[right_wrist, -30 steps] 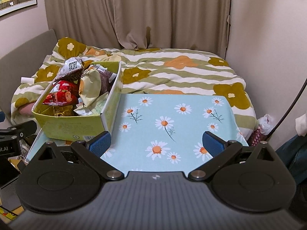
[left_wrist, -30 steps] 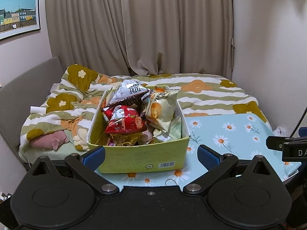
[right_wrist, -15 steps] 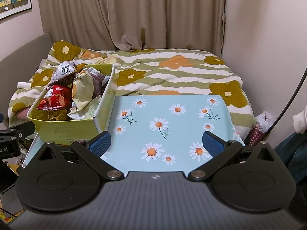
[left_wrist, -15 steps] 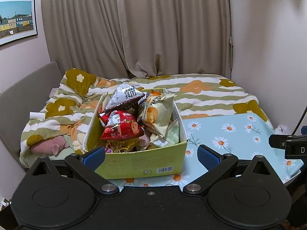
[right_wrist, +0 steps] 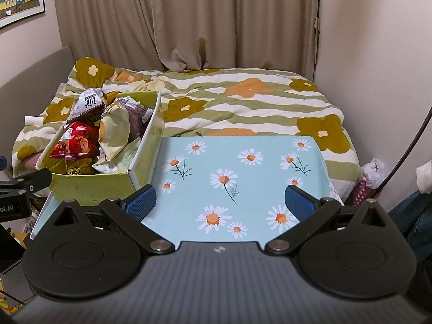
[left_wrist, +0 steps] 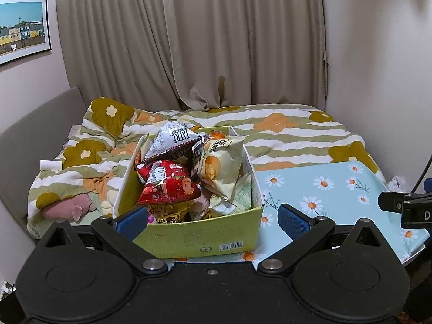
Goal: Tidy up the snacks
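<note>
Glossy foil snack bags [left_wrist: 168, 186] (crinkled) in matt cardboard box [left_wrist: 199, 240].

The yellow-green box [left_wrist: 194, 239] has its near-left corner hidden behind the blue pad of the left gripper [left_wrist: 213, 220], and the small print on its front wall is too blurred to read. The packets at the bottom lie buried under the red snack bag [left_wrist: 168, 186] and the pale chip bag [left_wrist: 220, 167], so their kinds cannot be told. The framed picture [left_wrist: 23, 27] is cut off by the left edge. The daisy-print tabletop [right_wrist: 243, 167] loses its near edge behind the right gripper [right_wrist: 220, 203].
</note>
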